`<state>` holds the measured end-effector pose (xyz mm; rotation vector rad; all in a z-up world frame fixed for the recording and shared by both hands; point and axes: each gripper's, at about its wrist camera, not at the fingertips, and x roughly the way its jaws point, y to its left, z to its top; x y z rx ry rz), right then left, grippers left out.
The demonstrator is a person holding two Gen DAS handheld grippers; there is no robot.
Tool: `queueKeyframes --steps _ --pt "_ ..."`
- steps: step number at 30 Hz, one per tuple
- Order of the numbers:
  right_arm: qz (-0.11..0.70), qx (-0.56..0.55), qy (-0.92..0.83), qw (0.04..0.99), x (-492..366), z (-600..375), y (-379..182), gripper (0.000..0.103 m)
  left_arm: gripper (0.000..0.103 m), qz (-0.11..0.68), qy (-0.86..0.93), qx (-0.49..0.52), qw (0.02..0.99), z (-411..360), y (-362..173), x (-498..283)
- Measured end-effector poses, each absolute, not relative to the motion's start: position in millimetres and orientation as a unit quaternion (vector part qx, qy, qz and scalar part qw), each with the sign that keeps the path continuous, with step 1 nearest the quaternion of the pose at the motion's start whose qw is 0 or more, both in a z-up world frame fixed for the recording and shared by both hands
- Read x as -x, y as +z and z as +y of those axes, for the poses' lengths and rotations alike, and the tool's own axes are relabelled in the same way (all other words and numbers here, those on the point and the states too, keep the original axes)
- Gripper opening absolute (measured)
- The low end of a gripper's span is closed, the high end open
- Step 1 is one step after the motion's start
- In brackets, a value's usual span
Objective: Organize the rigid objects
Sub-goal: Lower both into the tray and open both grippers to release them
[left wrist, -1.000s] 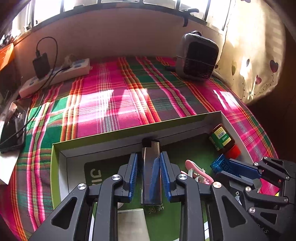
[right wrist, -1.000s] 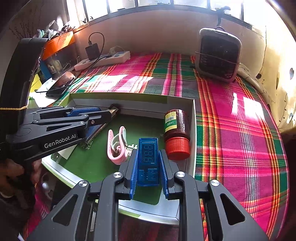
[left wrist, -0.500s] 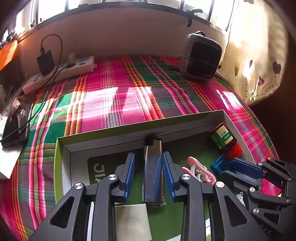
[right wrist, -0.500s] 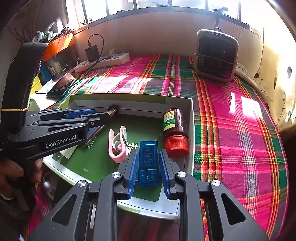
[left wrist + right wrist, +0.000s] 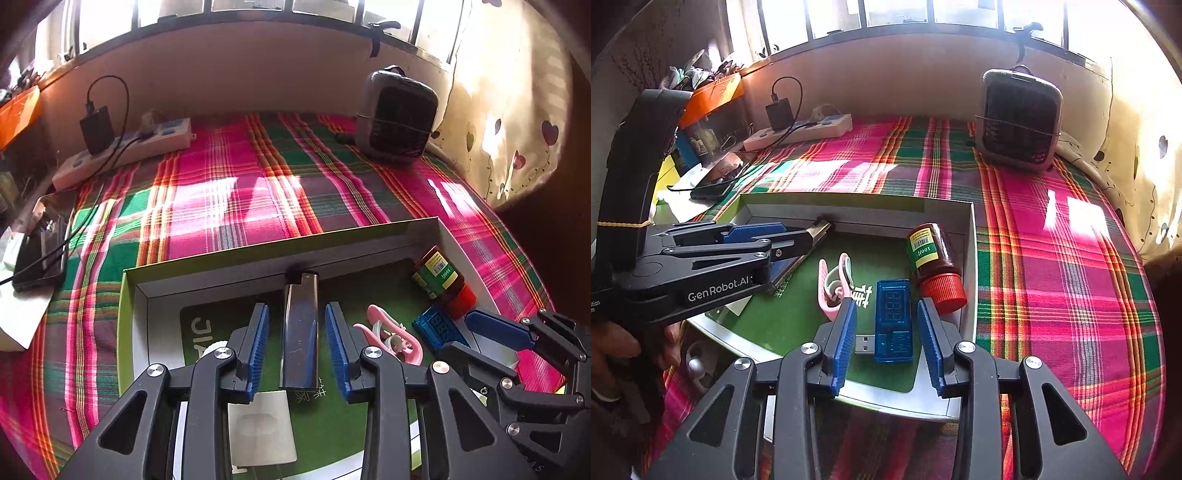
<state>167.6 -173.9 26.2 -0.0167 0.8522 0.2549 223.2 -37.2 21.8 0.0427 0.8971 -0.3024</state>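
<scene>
One shallow box (image 5: 971, 236) – white walls, green floor with white lettering – sits on a pink-and-green plaid cloth (image 5: 1052, 266) over the worktop. Counted inside it: one dark metallic lighter (image 5: 300, 328), lying lengthwise with its far end close to the far wall; one pink clip (image 5: 833, 286) near the middle; one blue USB meter (image 5: 894, 319) with a digit display, its metal plug pointing left; one brown bottle (image 5: 931, 253) with a red cap and yellow-green label, on its side by the right wall, cap toward the near edge; one pale flat card (image 5: 260, 428) at the near left. Five loose things in all, none stacked. Left gripper (image 5: 297, 349): fingers have just been opening and now stand apart on either side of the lighter, a gap showing on both sides – lighter rests on the box floor, not gripped. Right gripper (image 5: 888, 339): fingers have just been opening too, now straddling the USB meter without touching it; the meter lies flat in the near right part of the box, just beside the bottle cap. A hand (image 5: 613, 350) holds the left gripper's handle at the left edge. Outside the box, far side of the cloth: one grey fan heater (image 5: 1021, 118) at right, one white power strip (image 5: 125, 151) at left with one black charger (image 5: 96, 129) plugged in, one dark phone (image 5: 38, 258) at the far left edge.
</scene>
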Motion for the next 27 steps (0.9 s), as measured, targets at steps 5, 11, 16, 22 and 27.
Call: queueKeyframes --steps 5,11,16,22,27 --pt "0.409 0.009 0.118 0.905 -163.3 -174.7 29.2 0.038 0.043 0.425 -0.148 -0.020 0.893 -37.1 27.9 -214.8" --pt "0.408 0.011 0.111 0.906 -157.0 -174.1 32.7 0.039 0.047 0.418 -0.143 -0.021 0.897 -35.1 34.9 -205.7" --pt "0.405 0.013 0.108 0.908 -148.8 -174.4 36.4 0.039 0.047 0.415 -0.139 -0.023 0.899 -33.9 40.0 -196.1" --pt "0.400 0.008 0.107 0.910 -136.7 -176.8 40.4 0.039 0.047 0.405 -0.137 -0.027 0.903 -31.6 48.0 -180.6" --pt "0.396 0.003 0.105 0.912 -126.7 -179.2 43.1 0.039 0.047 0.401 -0.138 -0.025 0.905 -29.1 51.9 -166.7"
